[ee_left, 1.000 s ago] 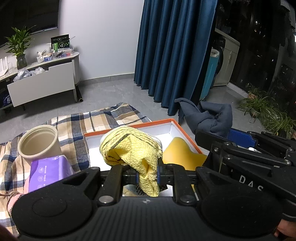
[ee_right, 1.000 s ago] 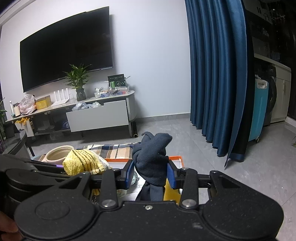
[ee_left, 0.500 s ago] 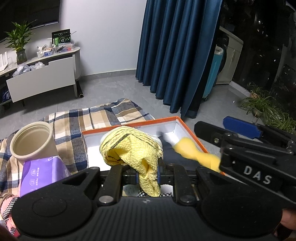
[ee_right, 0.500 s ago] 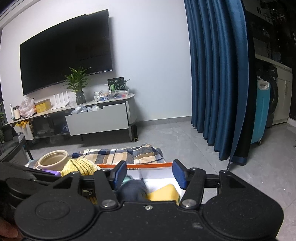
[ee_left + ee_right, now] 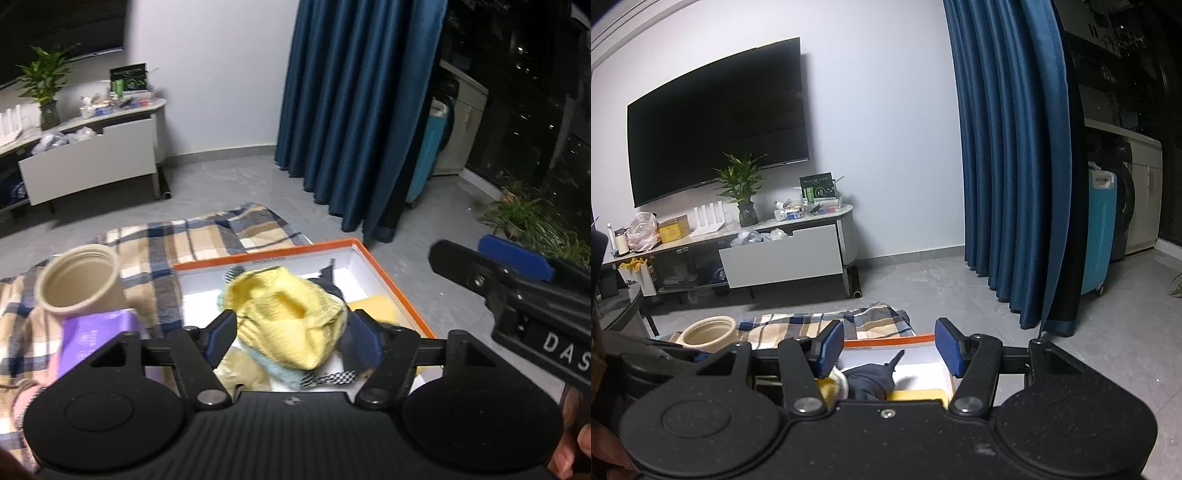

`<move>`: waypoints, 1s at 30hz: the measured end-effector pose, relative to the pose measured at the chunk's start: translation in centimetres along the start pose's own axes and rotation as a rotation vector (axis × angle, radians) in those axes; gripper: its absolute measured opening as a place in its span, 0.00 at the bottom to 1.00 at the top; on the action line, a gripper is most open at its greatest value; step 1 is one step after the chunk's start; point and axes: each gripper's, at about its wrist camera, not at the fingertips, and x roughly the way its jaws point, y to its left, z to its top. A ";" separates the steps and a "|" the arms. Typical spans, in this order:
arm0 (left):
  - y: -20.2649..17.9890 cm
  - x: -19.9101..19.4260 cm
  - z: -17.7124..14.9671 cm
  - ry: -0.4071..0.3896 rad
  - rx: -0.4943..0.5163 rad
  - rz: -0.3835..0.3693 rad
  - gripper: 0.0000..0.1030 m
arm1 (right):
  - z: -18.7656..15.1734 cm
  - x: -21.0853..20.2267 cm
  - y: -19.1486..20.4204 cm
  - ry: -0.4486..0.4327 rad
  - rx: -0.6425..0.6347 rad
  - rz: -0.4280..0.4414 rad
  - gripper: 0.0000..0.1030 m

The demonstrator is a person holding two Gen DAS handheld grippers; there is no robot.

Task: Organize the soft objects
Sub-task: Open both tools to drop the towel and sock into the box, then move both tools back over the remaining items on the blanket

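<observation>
An orange-rimmed white box (image 5: 391, 277) lies on a plaid blanket. A yellow knitted cloth (image 5: 291, 317) sits in it, on a pile of soft things, between the spread jaws of my open left gripper (image 5: 291, 339). A dark navy cloth (image 5: 871, 380) lies in the box beside it, and a flat yellow piece (image 5: 373, 306) lies at the box's right. My right gripper (image 5: 890, 349) is open and empty above the box; it also shows in the left wrist view (image 5: 517, 280) at the right.
A beige jar (image 5: 79, 284) and a purple packet (image 5: 99, 339) stand on the plaid blanket (image 5: 207, 240) left of the box. Blue curtains (image 5: 362, 110) hang behind. A TV stand (image 5: 775, 254) is against the far wall.
My left gripper has opened and let the yellow cloth drop into the box. The right gripper let go of the navy cloth a moment earlier and stays open.
</observation>
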 end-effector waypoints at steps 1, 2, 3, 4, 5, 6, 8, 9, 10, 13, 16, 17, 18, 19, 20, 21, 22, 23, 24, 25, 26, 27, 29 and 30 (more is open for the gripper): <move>0.1 -0.3 0.1 -0.002 -0.004 0.010 0.74 | 0.1 -0.4 0.0 -0.005 0.001 0.001 0.65; 0.2 -0.7 0.2 -0.004 -0.008 0.020 0.75 | 0.1 -0.7 0.1 -0.008 0.002 0.003 0.65; 0.4 -1.1 0.2 -0.006 -0.014 0.030 0.75 | 0.2 -1.0 0.4 -0.010 0.003 0.007 0.65; 0.5 -1.6 0.2 -0.011 -0.020 0.036 0.75 | 0.3 -1.4 0.7 -0.013 0.001 0.016 0.65; 0.7 -2.1 0.3 -0.017 -0.026 0.039 0.76 | 0.4 -1.8 0.9 -0.017 -0.002 0.022 0.65; 0.8 -2.7 0.3 -0.025 -0.030 0.043 0.76 | 0.4 -2.1 1.2 -0.020 -0.007 0.031 0.65; 1.1 -3.7 0.3 -0.040 -0.036 0.054 0.76 | 0.5 -2.7 2.0 -0.022 -0.022 0.054 0.65; 1.3 -4.2 0.3 -0.046 -0.039 0.062 0.76 | 0.5 -2.9 2.5 -0.024 -0.029 0.064 0.65; 1.4 -4.6 0.2 -0.051 -0.043 0.069 0.76 | 0.4 -3.2 3.0 -0.025 -0.037 0.072 0.65; 1.9 -5.8 -0.1 -0.063 -0.046 0.095 0.76 | 0.4 -3.6 4.2 -0.019 -0.045 0.098 0.65; 2.8 -6.8 -0.6 -0.068 -0.058 0.121 0.76 | 0.2 -4.0 5.3 -0.010 -0.060 0.121 0.65; 3.1 -7.0 -0.8 -0.066 -0.067 0.128 0.76 | 0.1 -4.1 5.8 -0.007 -0.064 0.131 0.65; 3.5 -7.3 -0.9 -0.065 -0.074 0.135 0.76 | 0.1 -4.2 6.1 -0.005 -0.067 0.138 0.65; 3.7 -7.6 -1.1 -0.066 -0.079 0.143 0.76 | 0.1 -4.3 6.5 -0.003 -0.069 0.146 0.65; 4.0 -7.9 -1.3 -0.068 -0.084 0.150 0.76 | 0.1 -4.3 7.0 -0.001 -0.073 0.156 0.65; 4.2 -8.1 -1.5 -0.068 -0.090 0.155 0.76 | 0.2 -4.4 7.3 0.000 -0.077 0.165 0.65; 4.6 -8.4 -1.6 -0.070 -0.096 0.161 0.76 | 0.2 -4.4 7.7 0.001 -0.082 0.174 0.65; 4.9 -8.7 -1.8 -0.074 -0.100 0.165 0.76 | 0.2 -4.5 8.2 0.003 -0.089 0.184 0.65; 5.2 -9.0 -1.9 -0.076 -0.106 0.170 0.76 | 0.2 -4.6 8.7 0.004 -0.095 0.194 0.65; 5.6 -9.3 -2.1 -0.078 -0.113 0.176 0.76 | 0.2 -4.6 9.1 0.006 -0.102 0.203 0.65; 5.9 -9.7 -2.2 -0.081 -0.118 0.183 0.76 | 0.1 -4.7 9.5 0.008 -0.107 0.213 0.65; 6.3 -10.0 -2.4 -0.084 -0.124 0.189 0.76 | 0.1 -4.8 10.1 0.011 -0.113 0.223 0.65; 6.9 -10.5 -2.7 -0.087 -0.139 0.199 0.76 | -0.1 -4.8 11.1 0.018 -0.125 0.245 0.65; 7.3 -10.8 -2.9 -0.088 -0.143 0.205 0.76 | -0.2 -4.7 11.6 0.022 -0.131 0.255 0.65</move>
